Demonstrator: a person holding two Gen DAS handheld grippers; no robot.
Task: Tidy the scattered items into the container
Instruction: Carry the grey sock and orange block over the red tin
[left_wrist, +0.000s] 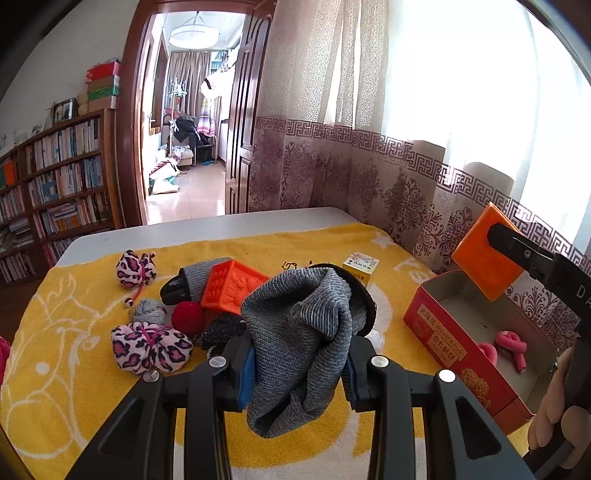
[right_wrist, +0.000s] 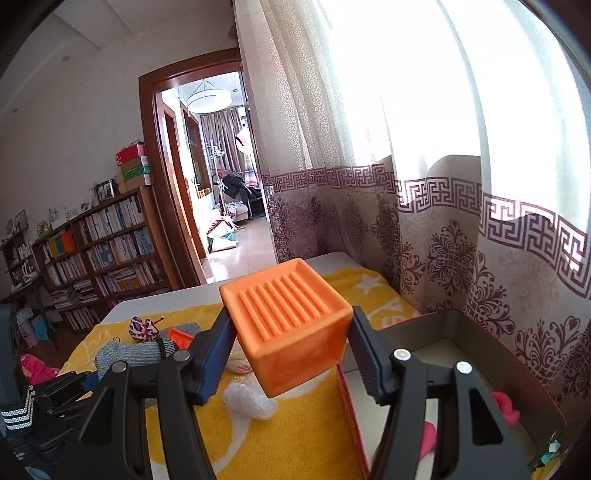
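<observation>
A: Item one, your left tool (left_wrist: 299, 373): what does it carry?

B: It is clenched on a grey knitted slipper (left_wrist: 303, 332), which hangs bunched between the pads above the yellow towel (left_wrist: 74, 350) on the worktop (left_wrist: 207, 225).

A: Item two, your right tool (right_wrist: 291, 350)?

B: Clamped on an orange cube (right_wrist: 291, 328), ribbed on its top face, held over the near rim of the container. In the left view the same cube sits above the open tin.

A: Item three, the container?

B: A red tin box (left_wrist: 443, 339), open, at the right end of the towel beside the curtain (left_wrist: 332, 166). Its side panel bears a column of East Asian characters; I cannot read them reliably. Pink rolled pieces (left_wrist: 511, 343) lie inside.

A: Items still loose?

B: Two leopard-print pouches (left_wrist: 149, 347), a red ball (left_wrist: 188, 317), a second orange cube (left_wrist: 232, 288), another grey slipper (left_wrist: 192, 282), a small yellow carton (left_wrist: 360, 267) with print too small to read.
</observation>
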